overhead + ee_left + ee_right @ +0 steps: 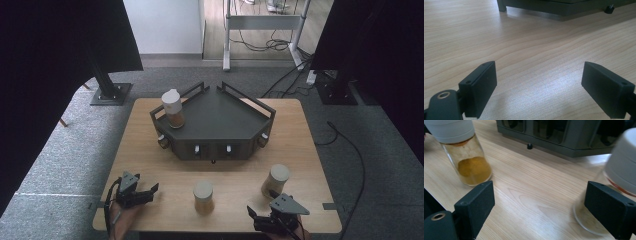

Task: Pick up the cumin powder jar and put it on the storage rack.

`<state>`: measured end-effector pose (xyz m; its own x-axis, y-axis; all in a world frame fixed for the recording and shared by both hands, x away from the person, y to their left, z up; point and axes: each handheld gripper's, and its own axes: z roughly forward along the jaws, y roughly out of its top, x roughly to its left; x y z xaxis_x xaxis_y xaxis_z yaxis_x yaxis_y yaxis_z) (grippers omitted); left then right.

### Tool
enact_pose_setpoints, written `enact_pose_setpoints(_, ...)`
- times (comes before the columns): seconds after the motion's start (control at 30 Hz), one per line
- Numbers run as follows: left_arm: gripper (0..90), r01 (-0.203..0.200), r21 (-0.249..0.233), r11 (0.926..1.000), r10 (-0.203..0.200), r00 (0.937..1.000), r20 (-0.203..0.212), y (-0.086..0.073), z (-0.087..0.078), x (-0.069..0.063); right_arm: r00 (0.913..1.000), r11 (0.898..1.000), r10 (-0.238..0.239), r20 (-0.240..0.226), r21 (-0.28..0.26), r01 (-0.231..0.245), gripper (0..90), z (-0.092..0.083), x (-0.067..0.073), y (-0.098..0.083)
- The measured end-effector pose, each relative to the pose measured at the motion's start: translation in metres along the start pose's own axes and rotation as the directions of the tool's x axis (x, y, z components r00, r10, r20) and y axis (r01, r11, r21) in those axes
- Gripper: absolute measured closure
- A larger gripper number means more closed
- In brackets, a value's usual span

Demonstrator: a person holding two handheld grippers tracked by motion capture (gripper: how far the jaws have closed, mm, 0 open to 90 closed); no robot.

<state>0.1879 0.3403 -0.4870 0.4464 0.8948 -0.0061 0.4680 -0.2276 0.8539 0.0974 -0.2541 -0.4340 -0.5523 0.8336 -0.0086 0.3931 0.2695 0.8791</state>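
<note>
One glass spice jar with a white lid (173, 109) already stands on the dark grey corner shelf (220, 120), while two more jars (203, 197) (275, 180) wait on the wooden table (150, 165), and the left gripper (150, 192) and right gripper (256, 216) both hang open, holding nothing.

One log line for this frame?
left gripper: open, empty | right gripper: open, between two jars | jar, jar: on table | third jar: on rack

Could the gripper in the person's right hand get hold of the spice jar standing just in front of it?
Probably yes. The right gripper has its jaws open, the jar stands upright just beyond it, and only bare table lies between them.
</note>
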Motion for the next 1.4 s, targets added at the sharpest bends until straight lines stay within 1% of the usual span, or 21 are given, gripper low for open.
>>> enact_pose_setpoints(0.33,12.5,-0.005,0.001,1.0,0.005,1.0,0.002,0.0,0.0,0.0,0.9988,1.0,-0.023,-0.043,-0.005,0.023,8.9,0.016,0.007,0.006)
enact_pose_setpoints(0.7,12.5,-0.002,0.002,1.0,0.002,1.0,0.003,0.0,-0.001,0.0,0.994,0.999,-0.05,-0.097,-0.015,0.049,8.9,0.032,0.016,0.012)
enact_pose_setpoints(1.07,12.5,-0.004,0.003,1.0,0.004,1.0,0.003,0.0,0.0,0.0,0.9862,0.997,-0.079,-0.146,-0.032,0.075,7.8,0.049,0.027,0.021)
enact_pose_setpoints(1.4,12.6,-0.001,0.004,1.0,0.001,1.0,0.006,0.0,0.0,0.001,0.9766,0.995,-0.097,-0.192,-0.047,0.09,7.1,0.064,0.036,0.028)
